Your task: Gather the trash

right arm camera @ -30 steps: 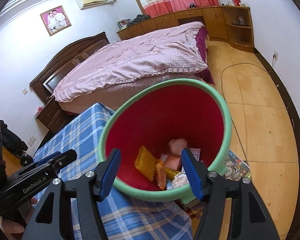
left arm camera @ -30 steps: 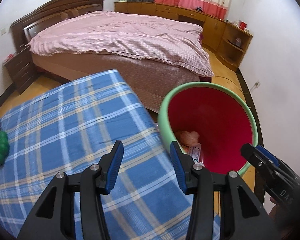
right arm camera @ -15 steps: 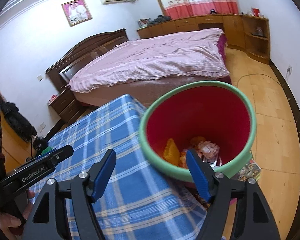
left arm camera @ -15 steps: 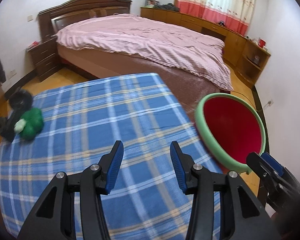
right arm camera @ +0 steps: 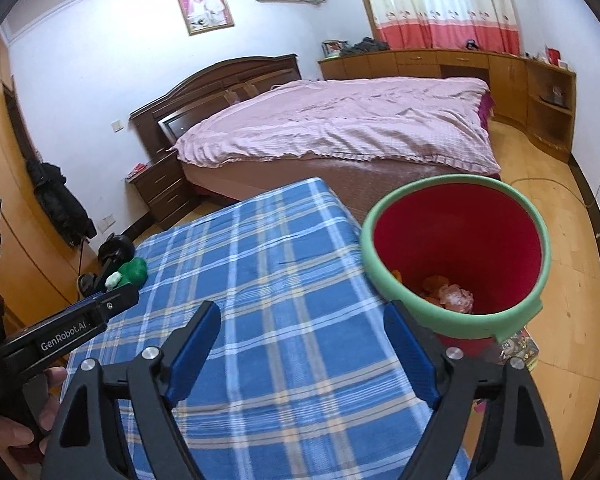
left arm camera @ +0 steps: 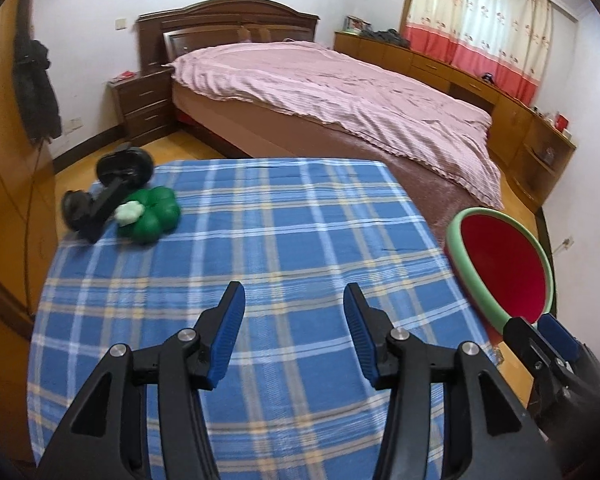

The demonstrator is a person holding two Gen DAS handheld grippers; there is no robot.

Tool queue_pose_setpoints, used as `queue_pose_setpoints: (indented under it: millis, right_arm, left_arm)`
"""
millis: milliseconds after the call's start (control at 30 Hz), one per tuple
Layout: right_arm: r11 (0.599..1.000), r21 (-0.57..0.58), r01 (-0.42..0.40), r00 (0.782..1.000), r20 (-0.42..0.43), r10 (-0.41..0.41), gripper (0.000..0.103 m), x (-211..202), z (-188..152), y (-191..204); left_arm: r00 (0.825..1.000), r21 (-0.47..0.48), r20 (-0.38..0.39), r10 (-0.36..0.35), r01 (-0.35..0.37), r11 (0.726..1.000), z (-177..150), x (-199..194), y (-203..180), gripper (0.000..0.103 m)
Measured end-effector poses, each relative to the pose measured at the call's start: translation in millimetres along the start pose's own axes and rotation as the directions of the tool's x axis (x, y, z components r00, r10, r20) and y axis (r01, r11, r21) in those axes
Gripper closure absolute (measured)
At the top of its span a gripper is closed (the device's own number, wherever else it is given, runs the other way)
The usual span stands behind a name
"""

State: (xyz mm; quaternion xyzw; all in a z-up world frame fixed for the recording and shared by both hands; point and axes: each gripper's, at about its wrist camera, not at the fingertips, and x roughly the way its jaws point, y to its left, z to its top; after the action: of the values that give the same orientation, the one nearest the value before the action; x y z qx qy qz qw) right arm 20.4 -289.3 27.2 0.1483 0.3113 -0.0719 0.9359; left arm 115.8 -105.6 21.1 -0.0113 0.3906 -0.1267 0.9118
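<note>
A: Nearest first: the left tool hangs over the bench, blue pads spread wide, nothing between them. Under it there is only checked cloth.

B: Same on the other side. The right tool is gaping as well and carries nothing. Its right finger sits just in front of the bin, which stands off the bench's right edge, touching it or nearly so.

A: Sensible spot for a bin, I'd say: trash can go over that edge and drop straight in.

B: And there is trash in the bottom already, orange and pale crumpled bits. I can't name the pieces.

A: From the left tool the bin shows ahead and to the right, red inside, green rim. Farther ahead and to the left, at the bench's far corner, a green clover-shaped thing lies against a black device.

B: Whether that green thing counts as trash, I can't tell. No other loose item shows on the cloth.

A: Poses: both tools are level, pointing forward across the bench, side by side. The person's left hand is wrapped round its handle low down.

B: Beyond it all, the bed with its pink cover.
</note>
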Motion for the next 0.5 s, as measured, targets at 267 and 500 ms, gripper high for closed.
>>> queue_pose_setpoints:
  millis: [267, 500]
  right_arm:
    - [0.999, -0.042, -0.001, 1.0, 0.013, 0.001, 0.015, -11.9, -11.8, 18.6]
    - [0.999, -0.044, -0.005, 0.999, 0.039, 0.006, 0.012, -22.1, -18.4, 21.9]
  left_arm:
    - [0.999, -0.028, 0.036, 0.03, -0.029, 0.999, -13.9, -16.6, 15.7, 0.05]
    - [0.996, -0.036, 0.07, 0.051, -0.049, 0.998, -24.3, -28.4, 22.0, 0.049]
